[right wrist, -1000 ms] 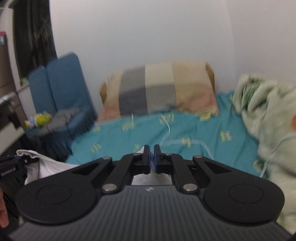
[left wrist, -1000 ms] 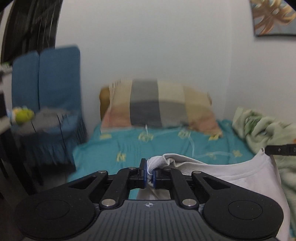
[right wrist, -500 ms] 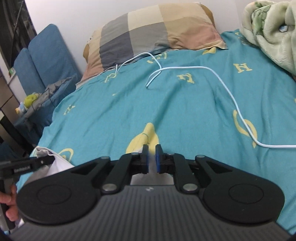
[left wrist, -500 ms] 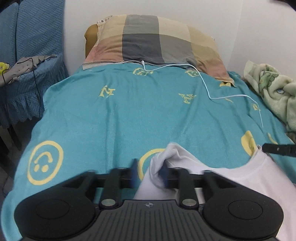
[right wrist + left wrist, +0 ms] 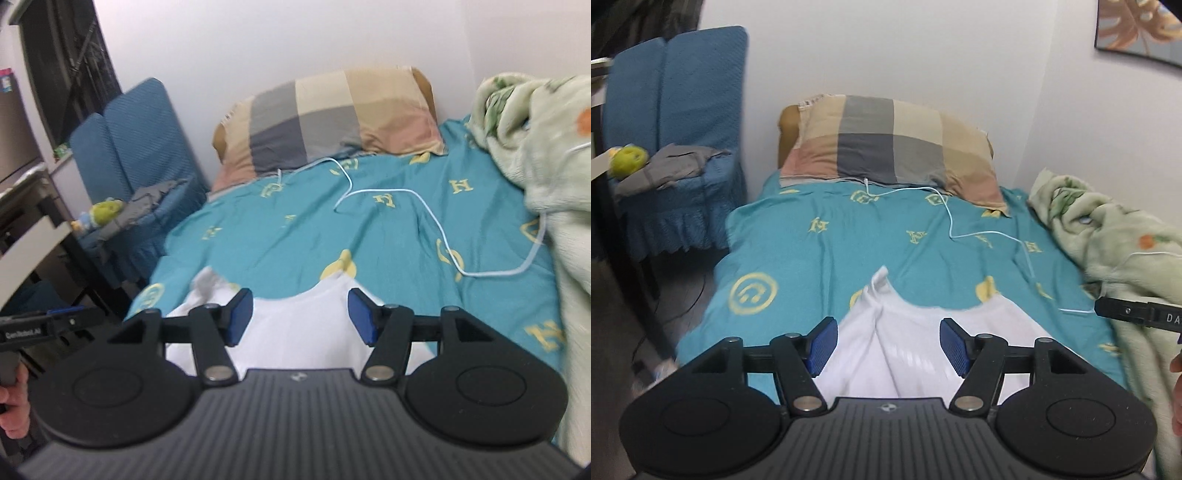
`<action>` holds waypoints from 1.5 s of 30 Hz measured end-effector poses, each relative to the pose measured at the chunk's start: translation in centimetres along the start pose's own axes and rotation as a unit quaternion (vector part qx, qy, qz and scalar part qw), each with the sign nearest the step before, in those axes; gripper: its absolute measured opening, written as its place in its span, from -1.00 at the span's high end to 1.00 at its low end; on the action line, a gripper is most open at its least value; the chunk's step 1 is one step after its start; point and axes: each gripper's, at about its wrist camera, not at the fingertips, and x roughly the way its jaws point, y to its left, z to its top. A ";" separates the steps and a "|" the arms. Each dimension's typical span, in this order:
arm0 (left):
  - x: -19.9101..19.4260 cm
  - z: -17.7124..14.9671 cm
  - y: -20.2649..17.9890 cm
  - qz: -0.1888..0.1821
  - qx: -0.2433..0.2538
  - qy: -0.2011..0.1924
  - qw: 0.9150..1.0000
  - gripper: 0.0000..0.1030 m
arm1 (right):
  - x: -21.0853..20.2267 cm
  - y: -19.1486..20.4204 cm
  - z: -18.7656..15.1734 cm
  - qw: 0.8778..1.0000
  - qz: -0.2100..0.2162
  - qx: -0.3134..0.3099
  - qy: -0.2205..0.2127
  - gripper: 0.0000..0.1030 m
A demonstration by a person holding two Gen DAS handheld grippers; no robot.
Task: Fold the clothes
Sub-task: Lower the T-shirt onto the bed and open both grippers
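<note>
The bed (image 5: 820,258) fills most of what you see, covered in a teal sheet (image 5: 332,229) printed with yellow letters and smiley faces. At its head a checked pillow (image 5: 890,147) leans against the white wall. Along your right side a pale green fleece blanket (image 5: 1108,236) lies bunched on the sheet. Beside the bed on your left stands a blue covered chair (image 5: 676,110) with a grey garment (image 5: 668,166) and a yellow-green plush toy (image 5: 628,160) on its seat.

The white T-shirt (image 5: 908,354) lies on the near end of the bed, spread across the sheet, with one narrow fold of cloth reaching up toward the pillow.

Your left tool (image 5: 884,345) hangs over the shirt with its jaws opening; the blue pads stand clear of the cloth on both sides, so nothing is gripped. Your right tool (image 5: 301,314) is the same: jaws opening above the shirt's edge, pads apart from the fabric.

A thin white cable (image 5: 424,206) runs from under the pillow across the sheet toward the blanket.
</note>
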 end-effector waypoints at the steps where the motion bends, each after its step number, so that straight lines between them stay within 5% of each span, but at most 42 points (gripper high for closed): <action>1: -2.2 -0.6 0.0 -0.001 -0.008 -0.002 1.000 -0.25 | -1.7 0.4 -0.5 1.000 0.002 0.004 -0.002 -0.16; 6: -12.2 -5.2 0.4 0.009 -0.045 0.000 0.999 -0.25 | -9.5 2.3 -2.9 1.000 0.009 0.012 -0.009 -0.16; 11: -17.4 -10.1 1.8 0.012 -0.087 0.007 0.996 -0.25 | -15.0 4.1 -5.7 1.000 0.006 0.018 -0.005 -0.16; 16: -19.0 -13.8 3.1 0.019 -0.128 0.014 0.991 -0.38 | -18.0 4.5 -8.8 0.999 0.014 0.038 -0.003 -0.16; 21: -16.4 -16.3 4.4 -0.003 -0.203 0.071 0.977 -0.32 | -18.7 4.6 -10.2 0.998 0.018 0.056 0.008 -0.17; 24: -15.5 -17.0 5.7 -0.051 -0.273 0.079 0.958 -0.32 | -18.6 4.7 -10.3 0.998 0.016 0.056 0.007 -0.17; 27: -14.6 -18.1 7.9 -0.098 -0.374 0.083 0.919 -0.33 | -18.3 4.2 -10.4 0.997 0.019 0.072 0.014 -0.17; 30: -13.2 -18.8 9.1 -0.101 -0.448 0.089 0.884 -0.33 | -17.9 4.0 -10.5 0.996 0.025 0.088 0.022 -0.17; 36: -11.3 -19.2 10.6 -0.126 -0.523 0.072 0.840 -0.32 | -17.3 3.5 -10.7 0.990 0.058 0.128 0.031 -0.19; 39: -10.0 -18.8 10.5 -0.122 -0.520 0.077 0.842 -0.01 | -16.9 3.1 -10.5 0.984 0.076 0.156 0.034 -0.19; 41: -9.5 -18.7 10.5 -0.110 -0.512 0.084 0.848 0.77 | -16.7 3.1 -10.5 0.984 0.074 0.161 0.036 -0.20; 42: -9.5 -18.7 10.7 -0.100 -0.508 0.082 0.851 0.92 | -16.6 3.1 -10.5 0.984 0.071 0.161 0.037 -0.19; 45: -11.0 -17.7 11.6 -0.073 -0.502 0.039 0.861 0.95 | -16.4 3.1 -10.6 0.984 0.061 0.161 0.040 -0.19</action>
